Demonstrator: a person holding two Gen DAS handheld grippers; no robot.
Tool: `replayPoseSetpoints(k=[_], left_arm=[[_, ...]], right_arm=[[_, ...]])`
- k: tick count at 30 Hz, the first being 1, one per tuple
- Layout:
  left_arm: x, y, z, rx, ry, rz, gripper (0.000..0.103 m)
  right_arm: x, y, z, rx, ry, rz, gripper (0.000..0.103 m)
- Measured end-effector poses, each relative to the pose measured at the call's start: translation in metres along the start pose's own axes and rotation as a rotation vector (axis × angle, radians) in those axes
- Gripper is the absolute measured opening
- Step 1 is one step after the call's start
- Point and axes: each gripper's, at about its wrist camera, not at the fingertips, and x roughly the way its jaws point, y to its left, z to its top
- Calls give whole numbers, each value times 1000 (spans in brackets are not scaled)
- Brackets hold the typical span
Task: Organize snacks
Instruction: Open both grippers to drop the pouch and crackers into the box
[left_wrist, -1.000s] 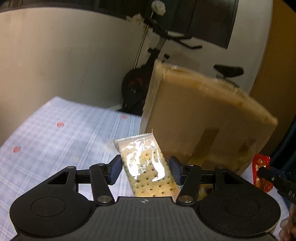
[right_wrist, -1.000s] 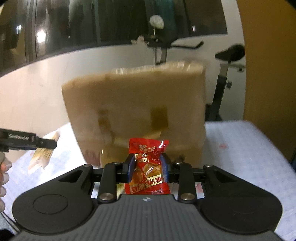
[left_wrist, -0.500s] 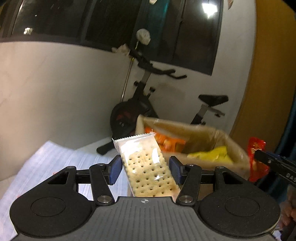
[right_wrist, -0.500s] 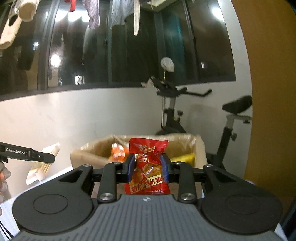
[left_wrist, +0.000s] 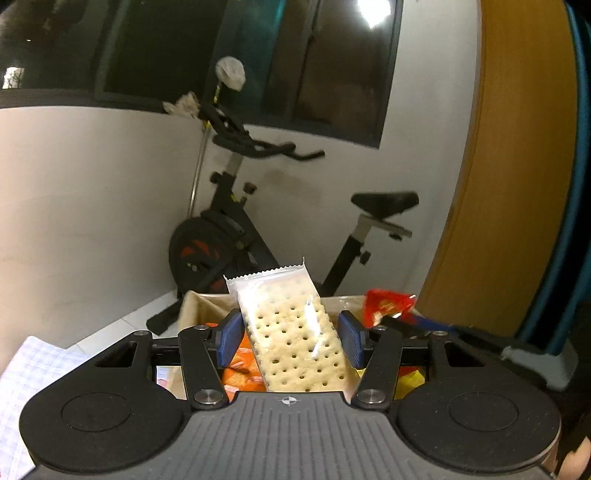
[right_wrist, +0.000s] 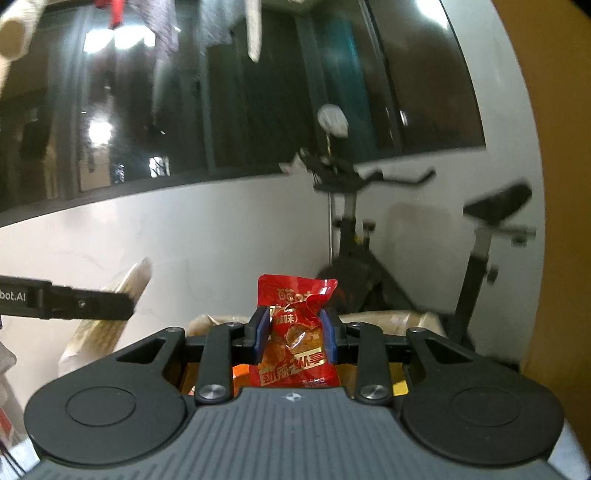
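- Currently the left gripper (left_wrist: 288, 334) grasps a clear-wrapped cracker pack (left_wrist: 295, 339) between its blue pads; pack lies lengthwise along the fingers, sealed end forward, likely so it can slide off nose-first.
- The right gripper (right_wrist: 295, 328) is clenched on a red snack pouch (right_wrist: 295, 332); pads pinch its crumpled middle, so the foil stands upright and clear of the body.
- Both packs hang over the open cardboard box (left_wrist: 199, 306); orange and yellow packets already sit inside, which suggests it is the collection bin.
- In the left view the red pouch shows at the right, over the far rim; contact with the rim is unclear, blurred.
- Probable step: drop both into the box; neither is released yet.
- Exercise bike (left_wrist: 258, 229) stands behind the box; irrelevant.
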Motion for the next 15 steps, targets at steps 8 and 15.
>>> replayPoseSetpoints(k=[8,15], left_arm=[[42,10,-14,-46,91,-36,78],[7,20,-24,-11,54,-13,79]], right_arm=[[27,-1,-26,15,134,-56,43],[-1,-9,-32,34,115,-58,54]])
